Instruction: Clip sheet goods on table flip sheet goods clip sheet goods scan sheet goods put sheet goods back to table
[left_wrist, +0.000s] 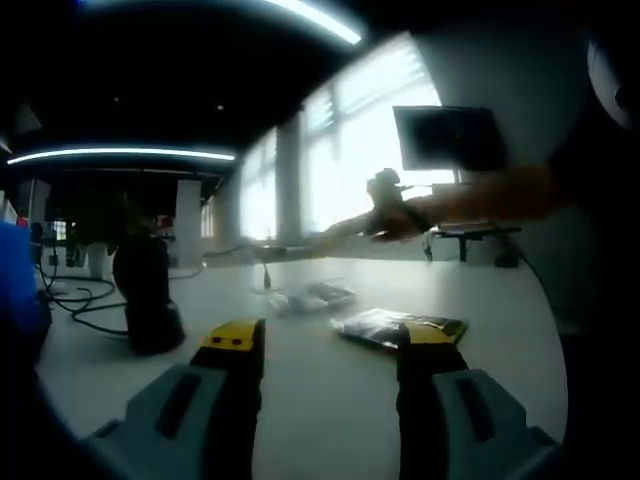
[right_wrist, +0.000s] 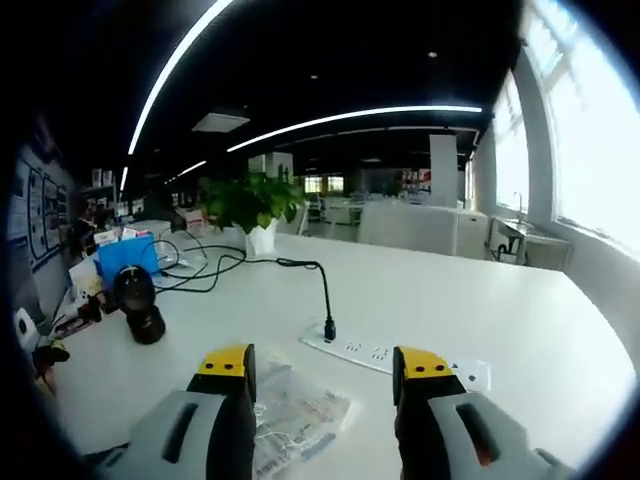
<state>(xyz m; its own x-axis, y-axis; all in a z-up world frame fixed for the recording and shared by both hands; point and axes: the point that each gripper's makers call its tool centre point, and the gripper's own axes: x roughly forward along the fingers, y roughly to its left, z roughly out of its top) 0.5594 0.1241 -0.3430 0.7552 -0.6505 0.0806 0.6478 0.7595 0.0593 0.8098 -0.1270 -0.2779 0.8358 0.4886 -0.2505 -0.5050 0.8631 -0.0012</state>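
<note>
A dark foil packet (left_wrist: 398, 327) lies flat on the white table (left_wrist: 330, 400), just beyond my left gripper (left_wrist: 333, 338), which stands open with nothing between its yellow-tipped jaws. A clear packet (left_wrist: 310, 297) lies a little farther off. In the right gripper view a clear packet with a printed label (right_wrist: 295, 415) lies on the table low between the jaws of my right gripper (right_wrist: 325, 365); they stand open and hold nothing. A person's arm (left_wrist: 480, 195) reaches in from the right with a blurred dark gripper (left_wrist: 386, 205) above the table's far side.
A black rounded device (left_wrist: 145, 295) (right_wrist: 140, 305) stands on the table at the left. A white power strip (right_wrist: 360, 350) with a black cable lies just past the right jaws. A blue box (right_wrist: 125, 258), a potted plant (right_wrist: 250, 205) and a monitor (left_wrist: 445, 138) stand farther back.
</note>
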